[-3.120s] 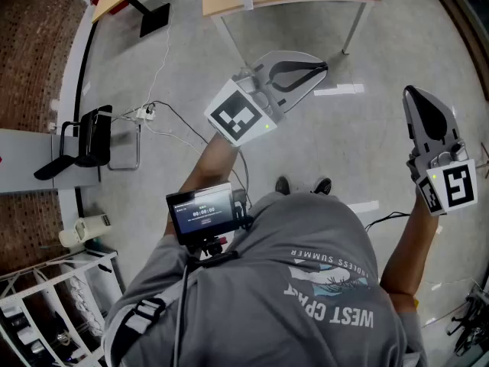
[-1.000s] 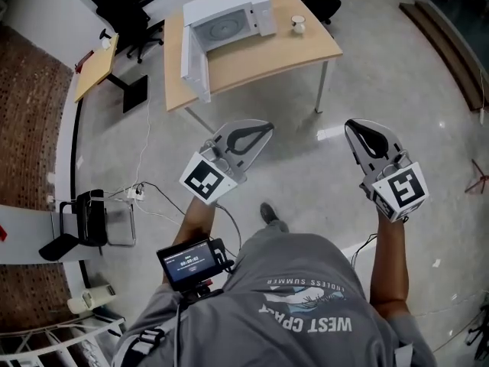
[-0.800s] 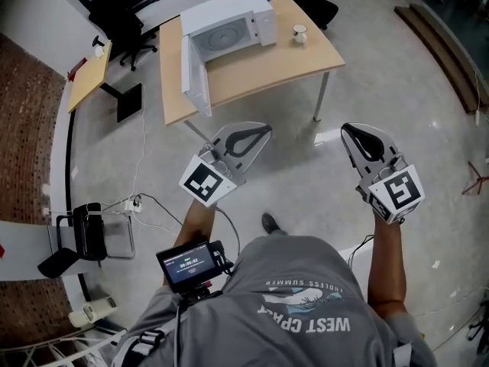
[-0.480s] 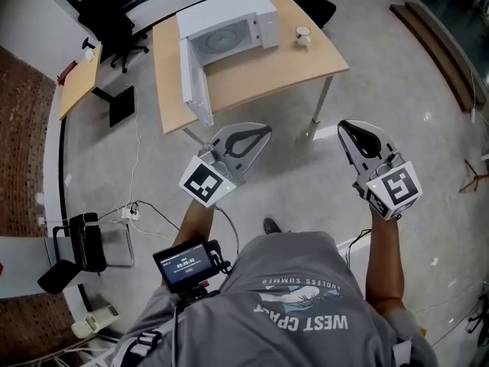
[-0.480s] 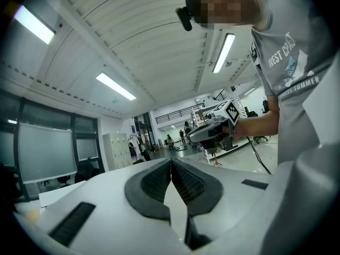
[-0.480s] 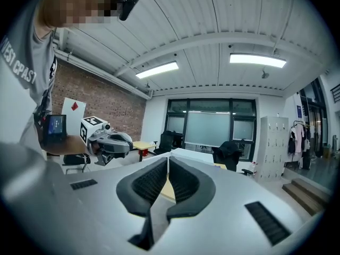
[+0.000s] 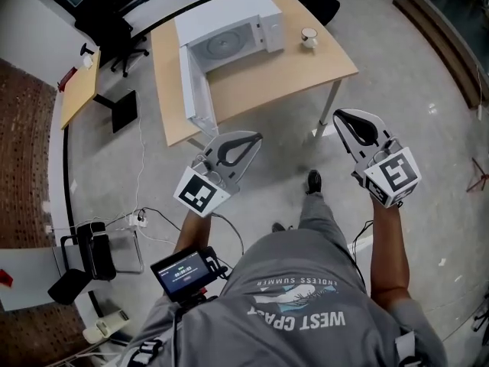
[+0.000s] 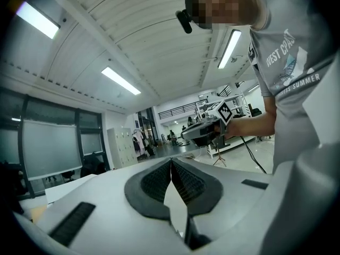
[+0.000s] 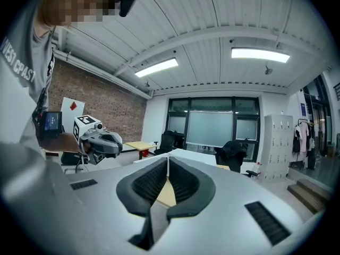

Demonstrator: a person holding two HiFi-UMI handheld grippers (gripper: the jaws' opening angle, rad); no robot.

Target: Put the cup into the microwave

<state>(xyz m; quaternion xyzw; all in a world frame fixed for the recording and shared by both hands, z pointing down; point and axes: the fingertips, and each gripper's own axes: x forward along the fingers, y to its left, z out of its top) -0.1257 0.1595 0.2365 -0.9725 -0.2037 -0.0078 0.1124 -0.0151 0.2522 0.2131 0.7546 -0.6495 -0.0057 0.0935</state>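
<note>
Left gripper (image 7: 246,140) and right gripper (image 7: 345,119) hang closed and empty off the table's (image 7: 260,82) near edge; the cup (image 7: 309,37) stands beside the open microwave (image 7: 229,21), by the right edge.

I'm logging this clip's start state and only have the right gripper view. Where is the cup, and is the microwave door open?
Observer: In the head view, the cup stands on the wooden table, just right of the microwave, well ahead of both tongs.
Operator: And the door?
Observer: The microwave door is swung wide open, and the cavity looks empty.
Operator: Are the left tongs carrying anything?
Observer: No. The left gripper view shows the left tongs shut with nothing between them.
</note>
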